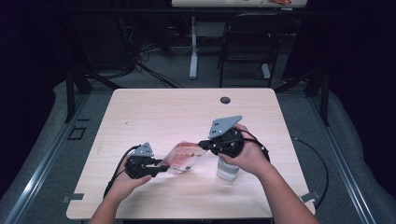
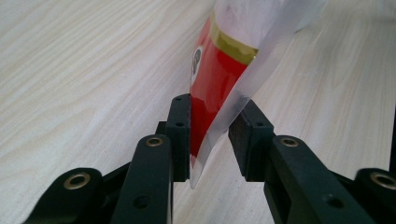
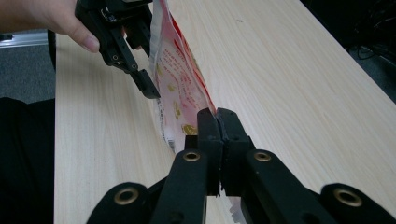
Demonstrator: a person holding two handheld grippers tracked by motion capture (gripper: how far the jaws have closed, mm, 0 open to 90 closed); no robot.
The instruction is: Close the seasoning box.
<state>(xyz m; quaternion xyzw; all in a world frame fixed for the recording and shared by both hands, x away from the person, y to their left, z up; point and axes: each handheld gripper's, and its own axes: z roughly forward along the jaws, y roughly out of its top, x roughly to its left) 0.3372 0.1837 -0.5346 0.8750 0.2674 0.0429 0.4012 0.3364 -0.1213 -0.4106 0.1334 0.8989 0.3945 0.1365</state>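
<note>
Wooden table point(image 1: 154, 112), mid-frame: right gripper point(image 3: 217, 122) clamped on packet point(image 3: 180, 74), left gripper point(image 2: 210, 133) loosely around its other edge, apparently unclamped.

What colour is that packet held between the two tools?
The packet is red with gold print and a clear edge, best in the right gripper view.

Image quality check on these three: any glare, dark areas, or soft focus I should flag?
High view: room around the table is near black, and a bright sheen washes out the clear part of the packet. Left gripper view: jaws near the lens are slightly soft, the packet's red print is sharp. Right gripper view: evenly lit, wood grain crisp, lower left corner dark.
</note>
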